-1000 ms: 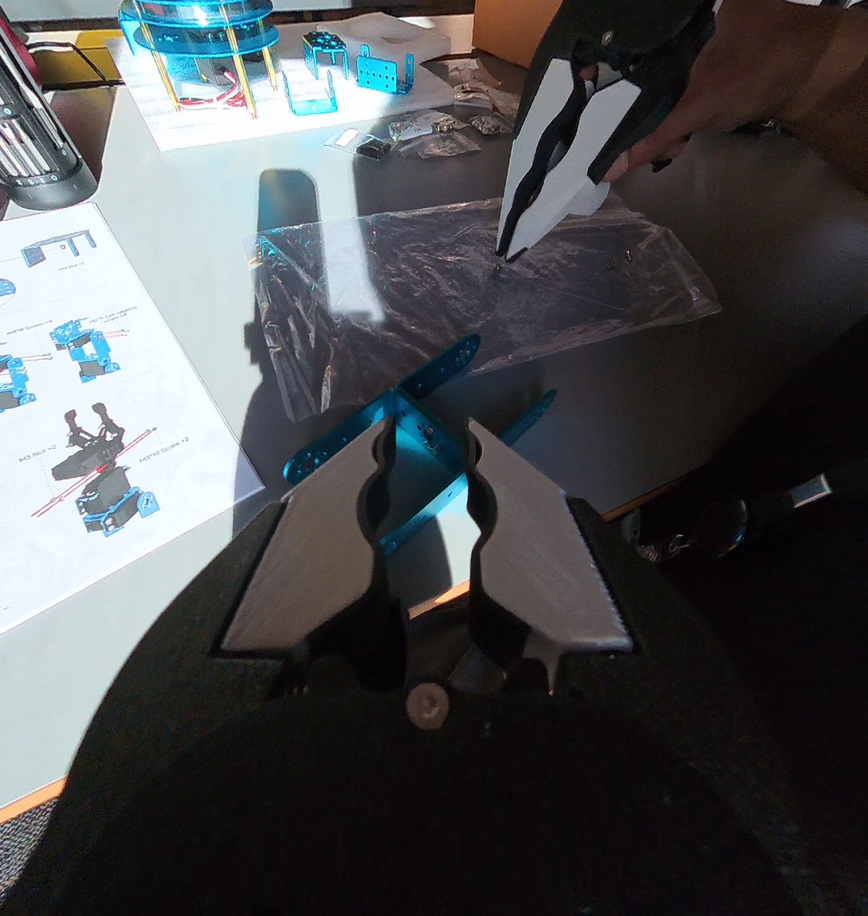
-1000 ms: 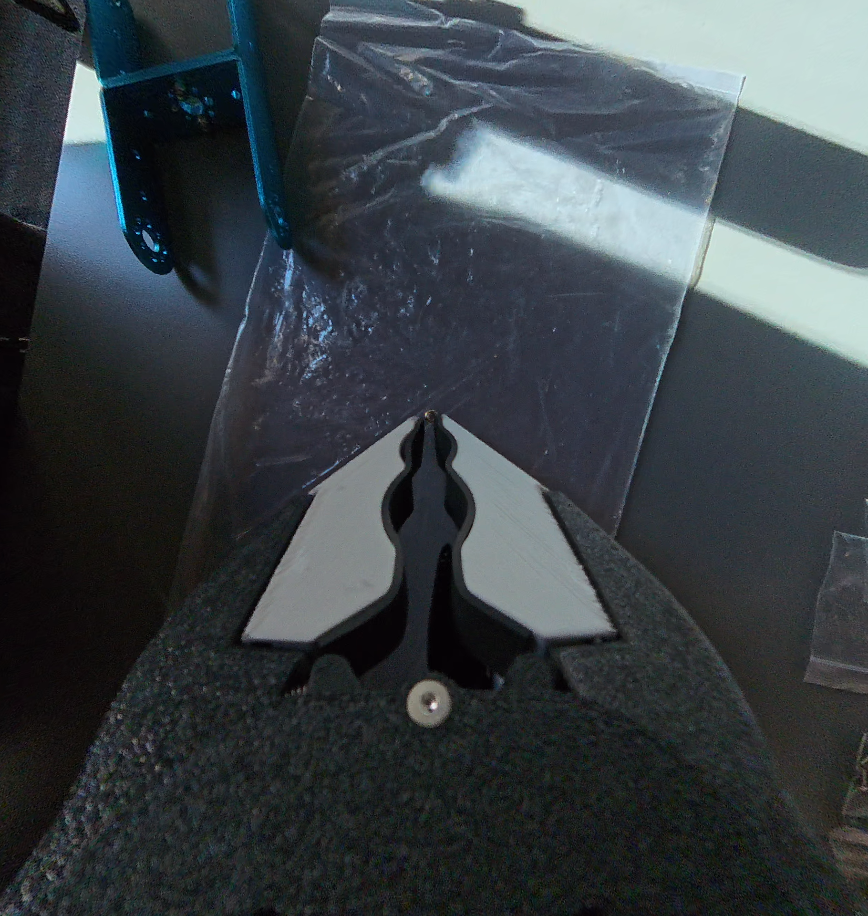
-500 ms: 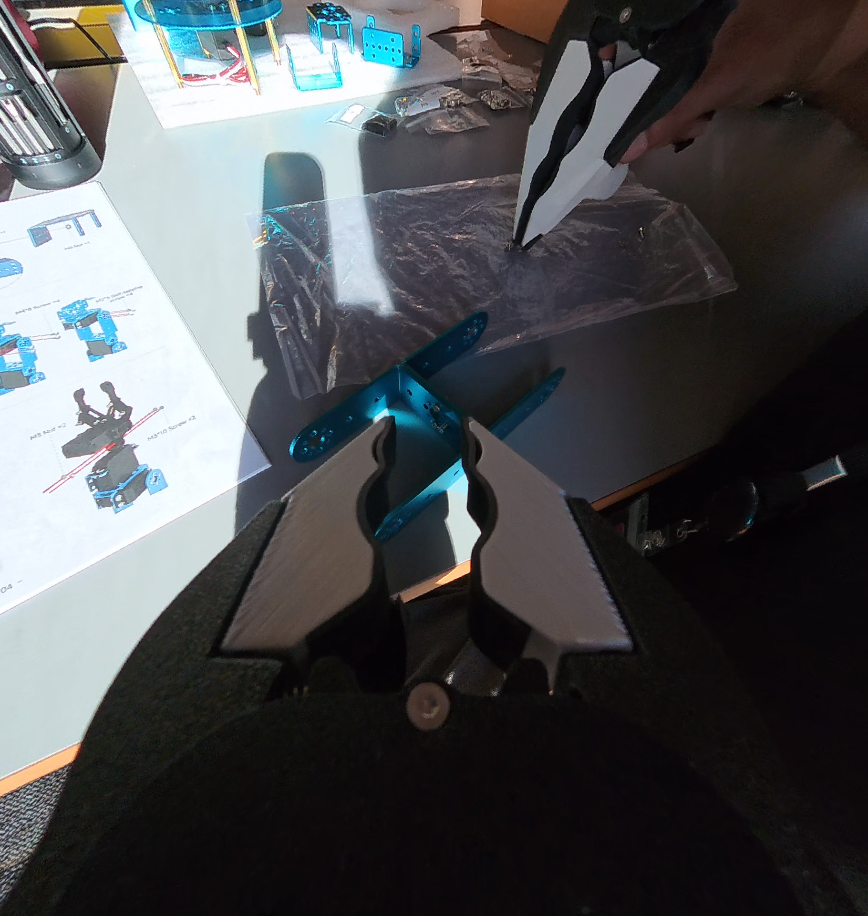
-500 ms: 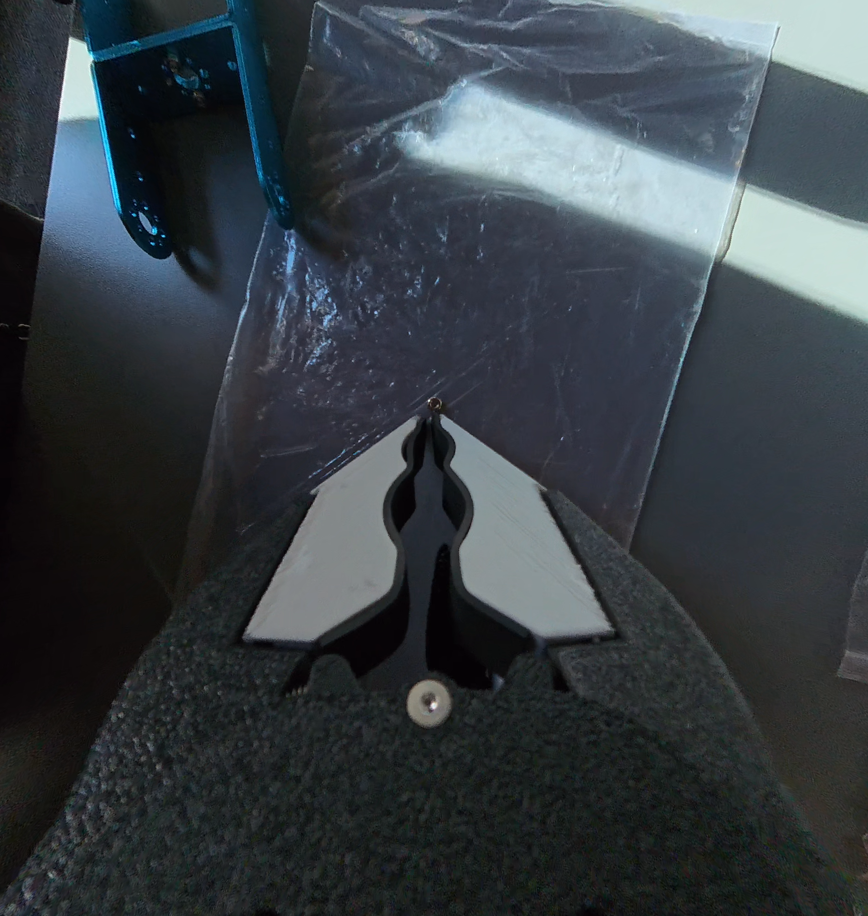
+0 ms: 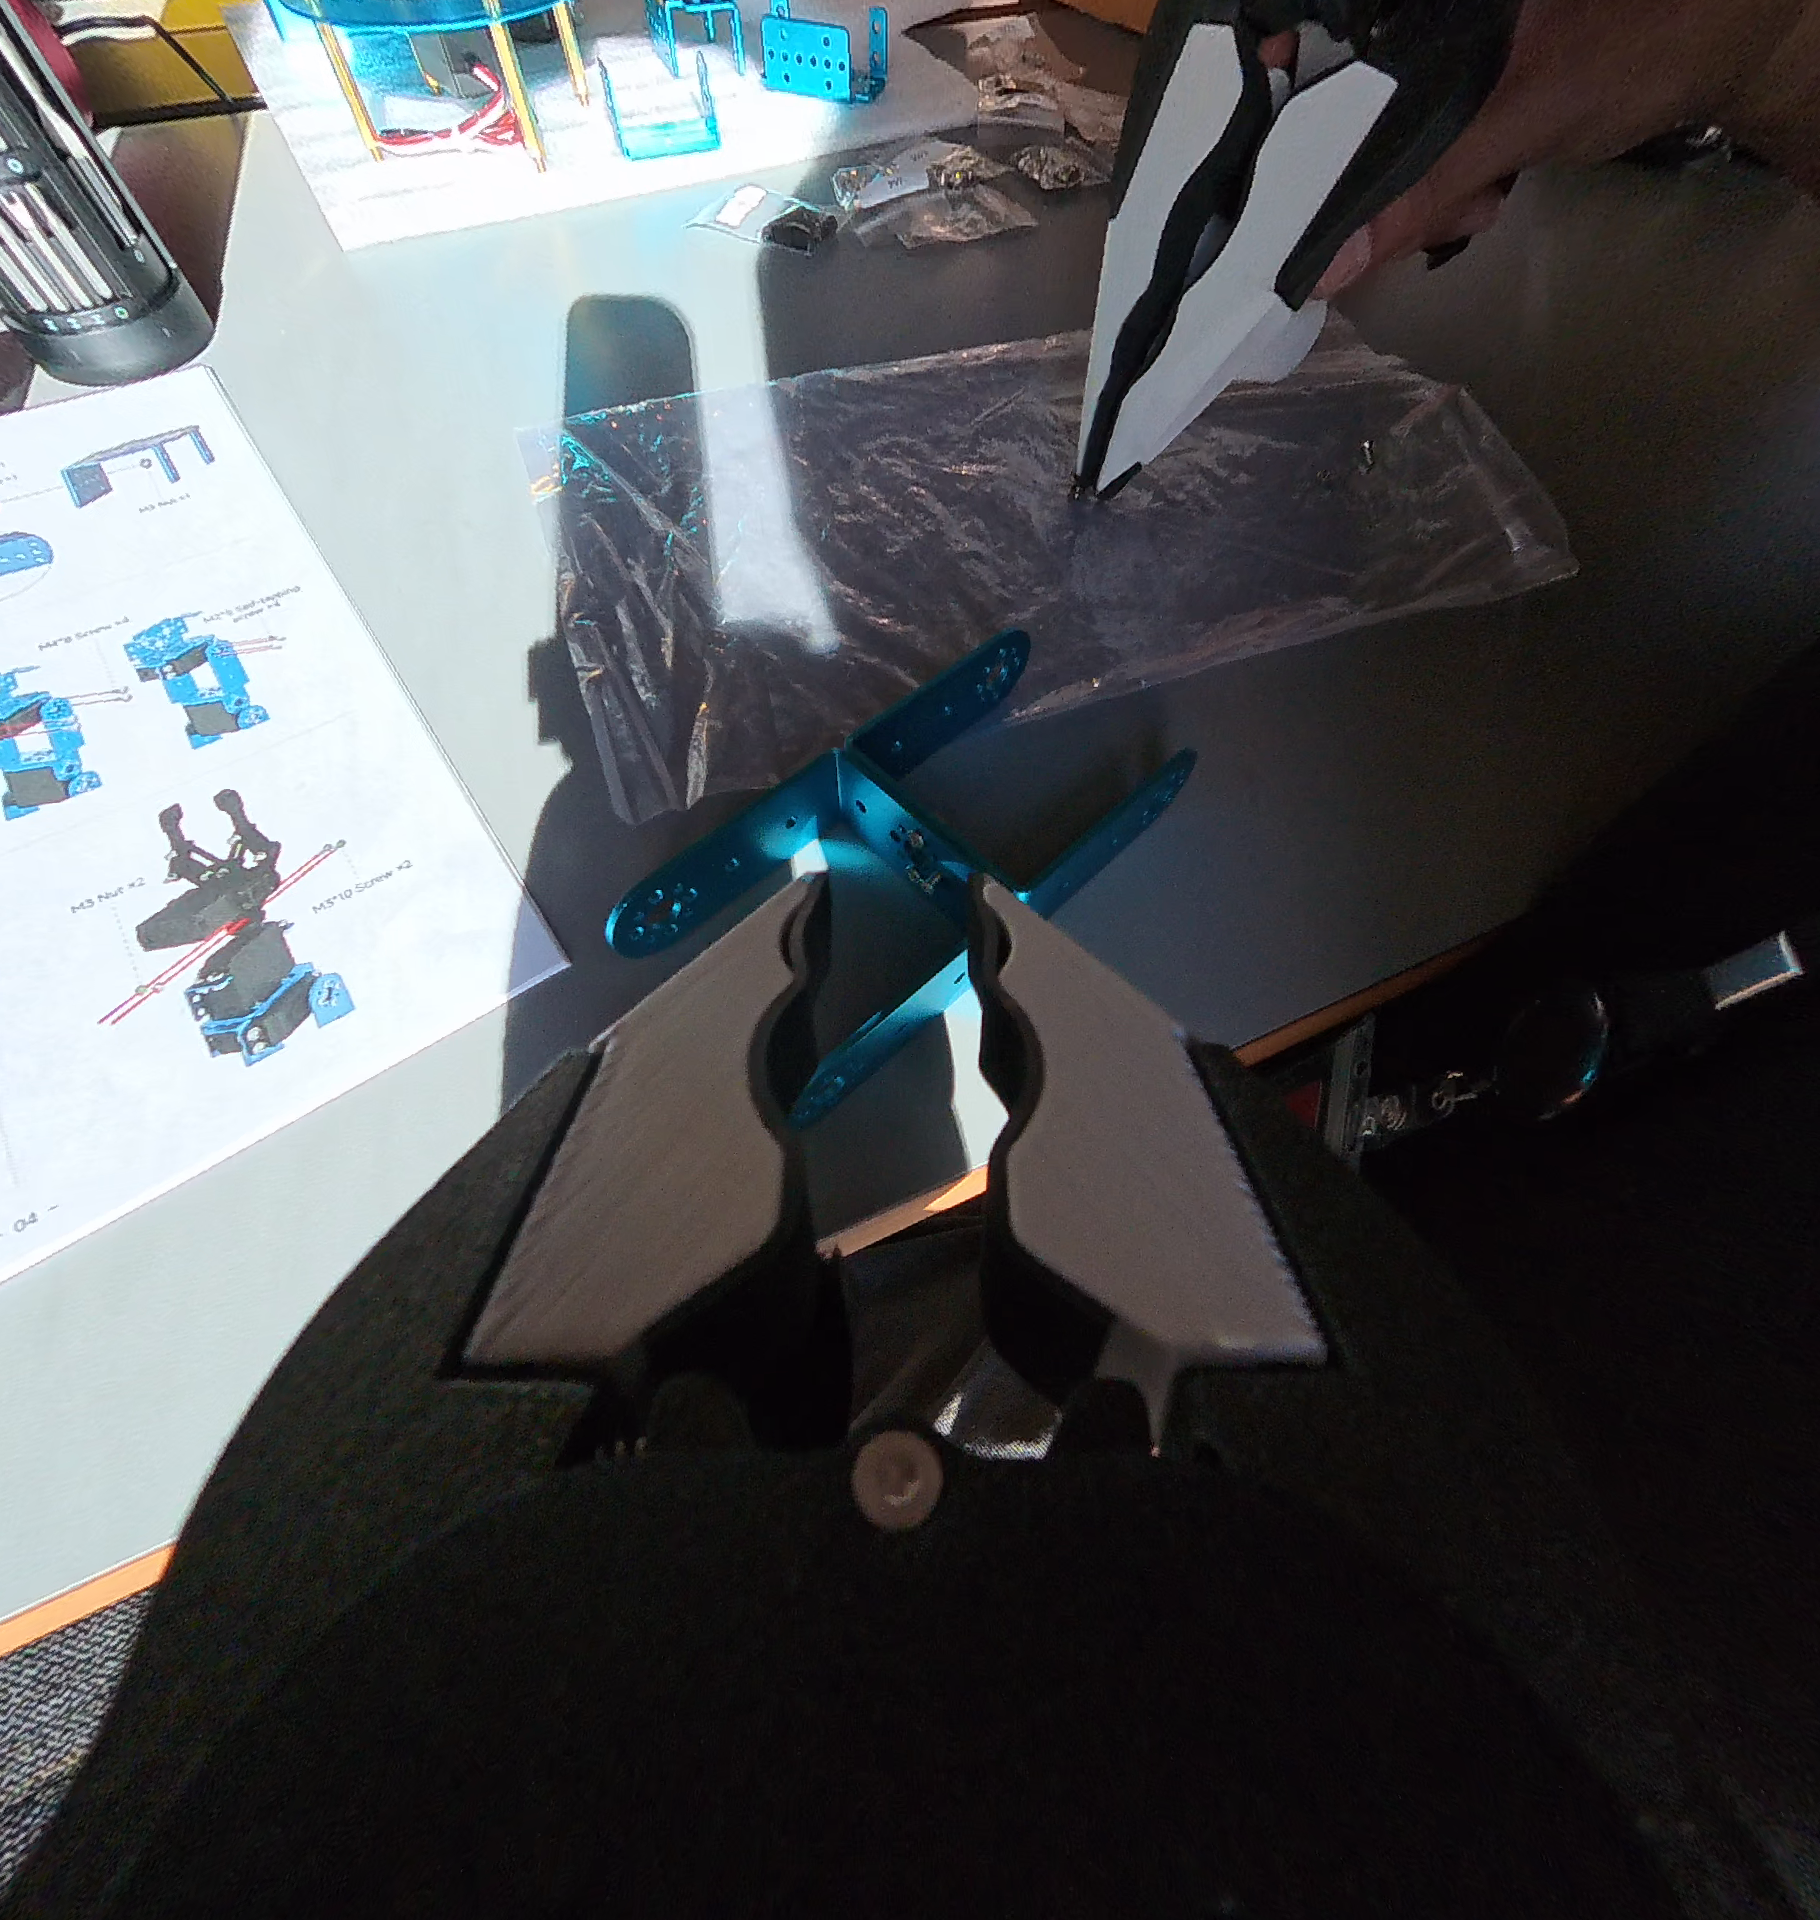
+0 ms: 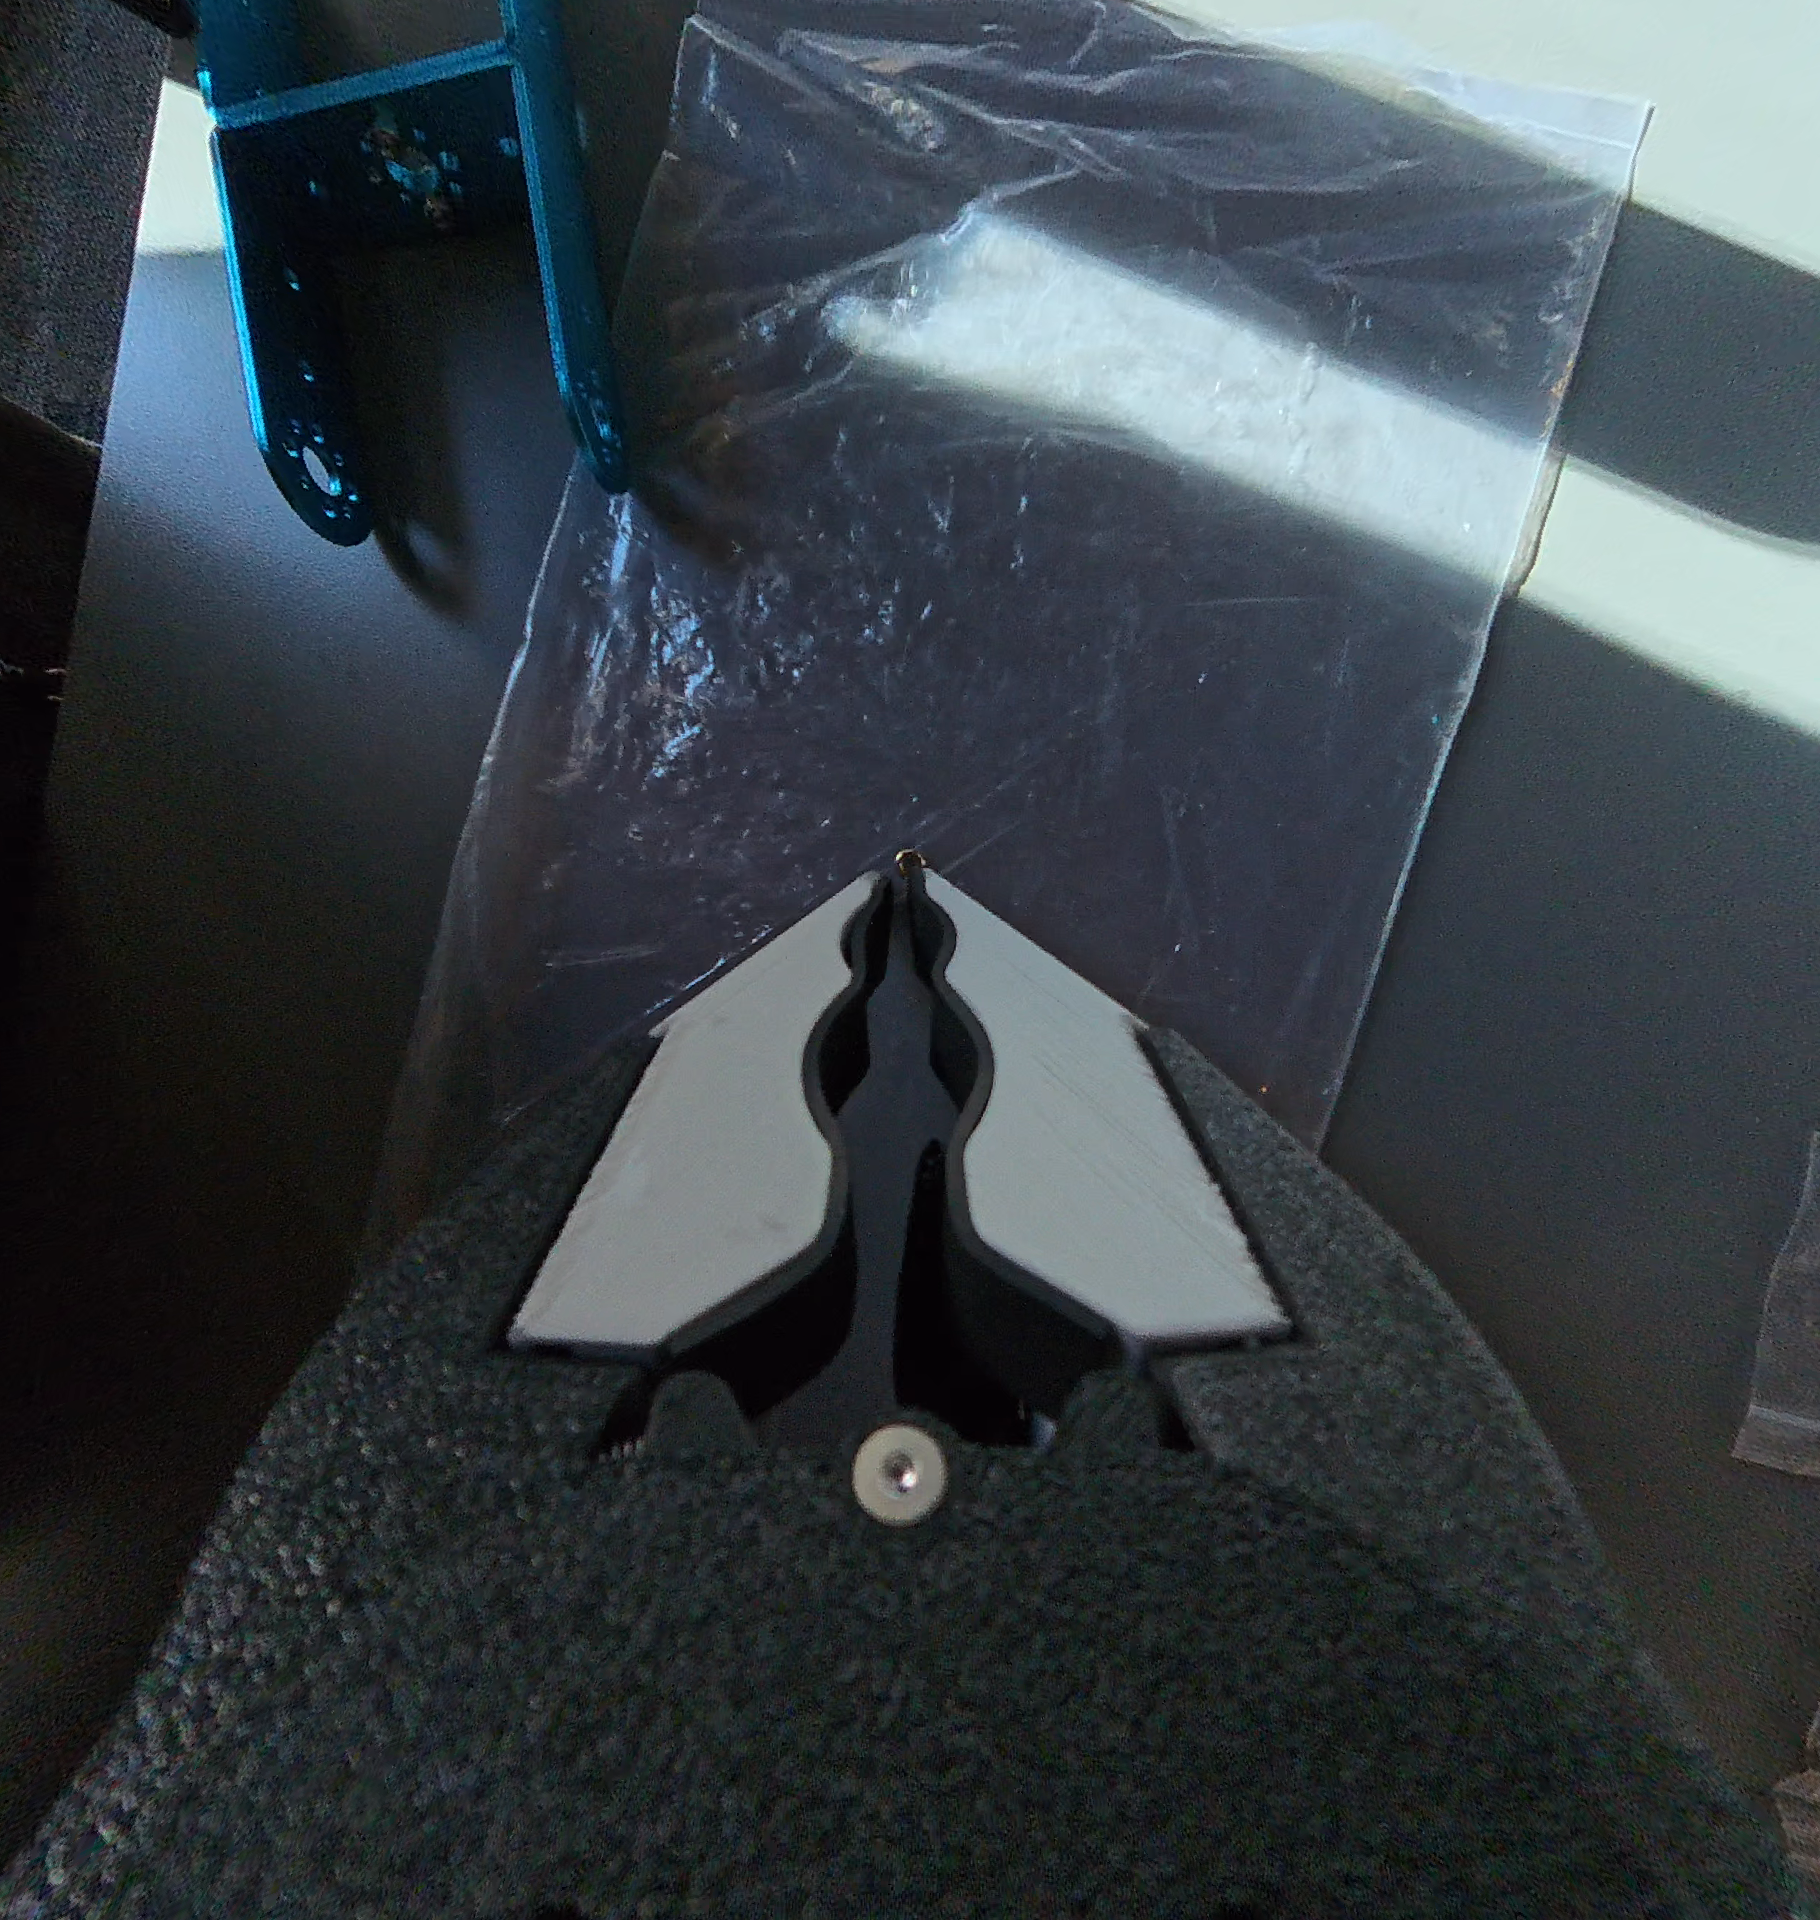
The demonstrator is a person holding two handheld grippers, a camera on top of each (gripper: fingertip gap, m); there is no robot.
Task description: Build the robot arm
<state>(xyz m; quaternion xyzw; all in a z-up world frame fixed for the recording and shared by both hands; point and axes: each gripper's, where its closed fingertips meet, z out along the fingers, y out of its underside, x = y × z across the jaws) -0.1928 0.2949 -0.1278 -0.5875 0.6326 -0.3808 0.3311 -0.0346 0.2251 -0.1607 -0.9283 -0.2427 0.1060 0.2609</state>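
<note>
My left gripper (image 5: pixel 895 896) is open and empty, just above a blue metal bracket (image 5: pixel 890 821) that lies on the table with its arms spread. My right gripper (image 6: pixel 901 883) is shut on a small screw (image 6: pixel 906 860) held at its very tips, over a clear plastic bag (image 6: pixel 1093 623). In the left wrist view the right gripper (image 5: pixel 1101 483) stands tip-down on the bag (image 5: pixel 937 561), held by a hand. The bracket shows at the top left of the right wrist view (image 6: pixel 407 208), one arm resting on the bag's edge.
A printed instruction sheet (image 5: pixel 158 779) lies at the left. Blue kit parts (image 5: pixel 667 94), small hardware bags (image 5: pixel 927 197) and a black cylinder (image 5: pixel 54 239) are at the back. A loose screw (image 5: pixel 1365 449) lies on the bag. The table edge (image 5: pixel 1332 1029) is near the bracket. Tip to tip, the grippers are about 20 centimeters apart.
The left gripper has drawn back a little, so the bracket sits higher in its view. The right gripper stays shut on the screw and has shifted slightly toward the bracket.
</note>
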